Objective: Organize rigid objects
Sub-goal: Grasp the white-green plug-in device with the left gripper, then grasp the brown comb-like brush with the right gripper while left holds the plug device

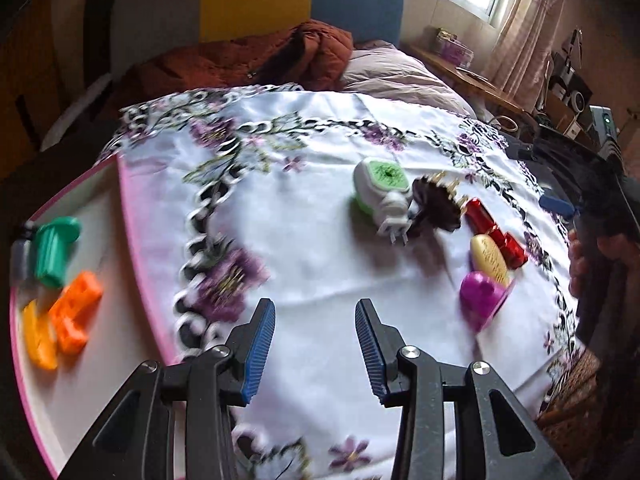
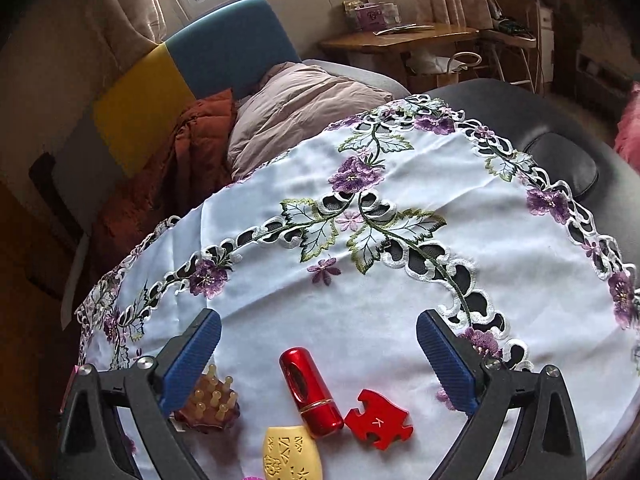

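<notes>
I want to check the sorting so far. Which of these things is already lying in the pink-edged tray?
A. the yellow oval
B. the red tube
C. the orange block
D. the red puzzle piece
C: in the left wrist view the orange block lies in the tray, while the puzzle piece, red tube and yellow oval lie on the cloth.

The left wrist view is smeared by motion blur. Left of the left claw, a grey object [image 1: 21, 257] sits half hidden behind the green piece [image 1: 54, 251]. Below the right claw, the yellow embossed piece [image 2: 292, 454] is cut by the frame's bottom edge.
</notes>
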Demonstrator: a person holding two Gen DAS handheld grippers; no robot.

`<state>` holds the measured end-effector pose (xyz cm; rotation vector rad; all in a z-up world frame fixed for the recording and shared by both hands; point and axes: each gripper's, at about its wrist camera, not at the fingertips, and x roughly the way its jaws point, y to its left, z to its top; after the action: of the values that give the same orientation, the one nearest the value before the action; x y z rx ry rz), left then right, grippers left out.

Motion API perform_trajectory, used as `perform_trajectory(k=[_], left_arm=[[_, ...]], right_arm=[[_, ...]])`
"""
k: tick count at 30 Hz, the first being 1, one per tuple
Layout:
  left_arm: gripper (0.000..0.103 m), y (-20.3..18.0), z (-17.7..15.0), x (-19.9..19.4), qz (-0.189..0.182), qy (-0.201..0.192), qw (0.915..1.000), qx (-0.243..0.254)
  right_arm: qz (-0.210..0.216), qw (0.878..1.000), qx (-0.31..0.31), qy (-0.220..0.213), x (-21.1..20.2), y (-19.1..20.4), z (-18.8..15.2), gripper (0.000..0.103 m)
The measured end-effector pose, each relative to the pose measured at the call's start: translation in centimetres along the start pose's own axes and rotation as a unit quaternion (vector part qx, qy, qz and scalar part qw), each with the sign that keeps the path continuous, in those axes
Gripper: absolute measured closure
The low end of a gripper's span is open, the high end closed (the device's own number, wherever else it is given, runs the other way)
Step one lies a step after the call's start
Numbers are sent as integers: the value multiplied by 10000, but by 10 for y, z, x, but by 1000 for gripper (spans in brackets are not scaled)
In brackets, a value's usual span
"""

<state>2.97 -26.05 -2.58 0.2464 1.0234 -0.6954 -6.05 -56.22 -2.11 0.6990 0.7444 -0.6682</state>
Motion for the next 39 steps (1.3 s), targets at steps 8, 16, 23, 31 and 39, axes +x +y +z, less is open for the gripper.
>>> perform_trajectory(k=[8, 16, 23, 31, 39], left_arm=[[58, -28, 42, 34, -17, 81, 9996, 261], [45, -46, 71, 66, -28, 160, 9986, 494], [41, -57, 86, 85, -52, 162, 9982, 569], [41, -61, 95, 107, -48, 380, 9971, 653], [50, -37, 79, 102, -373, 312, 9983, 328]], right_arm=[[42, 9998, 212, -38, -1, -7, 3, 4], [130, 9993, 358, -30, -1, -11, 5, 3], [220, 9983, 539, -16, 0, -17, 6, 3], [228, 9984, 521, -17, 1, -16, 6, 2], [193, 9953, 927, -210, -4, -35, 11, 2]])
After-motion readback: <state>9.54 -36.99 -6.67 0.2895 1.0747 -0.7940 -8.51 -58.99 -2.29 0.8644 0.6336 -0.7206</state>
